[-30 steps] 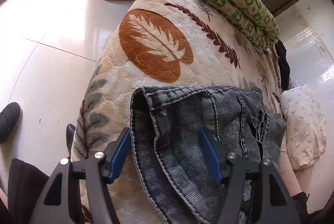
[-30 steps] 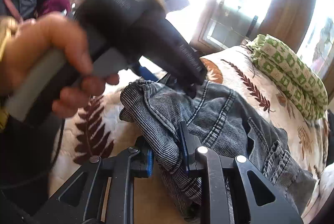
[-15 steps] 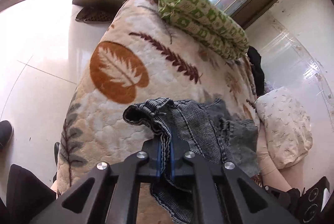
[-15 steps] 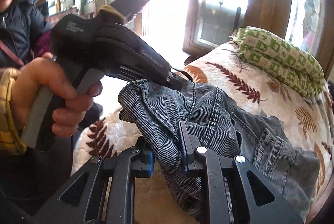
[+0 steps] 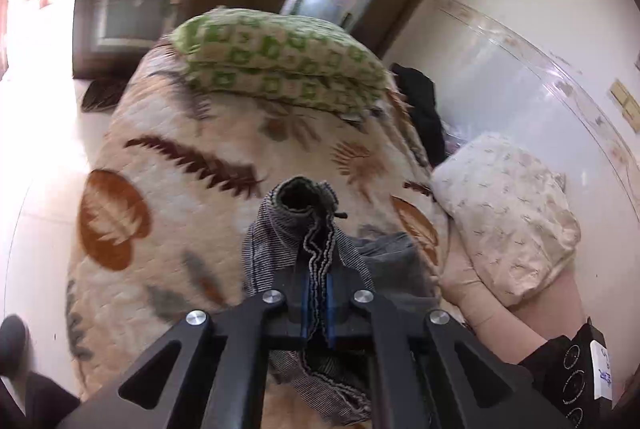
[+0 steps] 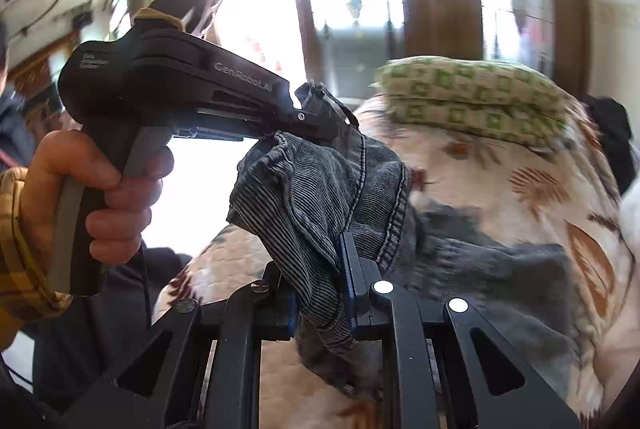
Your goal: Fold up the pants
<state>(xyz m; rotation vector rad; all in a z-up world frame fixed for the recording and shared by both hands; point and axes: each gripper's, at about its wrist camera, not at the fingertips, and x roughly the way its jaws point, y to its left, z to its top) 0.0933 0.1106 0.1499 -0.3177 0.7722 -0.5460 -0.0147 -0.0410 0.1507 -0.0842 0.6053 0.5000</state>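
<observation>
The pants (image 5: 280, 241) are dark grey washed denim, bunched and lifted above a leaf-patterned blanket (image 5: 168, 197) on a bed. My left gripper (image 5: 317, 305) is shut on a bunched edge of the pants, which sticks up between its blue pads. My right gripper (image 6: 322, 293) is shut on another fold of the pants (image 6: 316, 189) close beside it. The left gripper's black body (image 6: 180, 89) and the hand holding it show in the right wrist view, its tip at the top of the fabric. The rest of the pants trails down onto the blanket (image 6: 500, 269).
A folded green-patterned quilt (image 5: 280, 61) lies at the far end of the bed. A floral pillow (image 5: 508, 213) sits at the right by the wall, with dark clothing (image 5: 420, 109) behind it. White tiled floor (image 5: 40, 149) lies left of the bed.
My left gripper closed on the pants edge and both grippers lifted the pants up off the blanket. The views tilted up toward the far end of the bed.
</observation>
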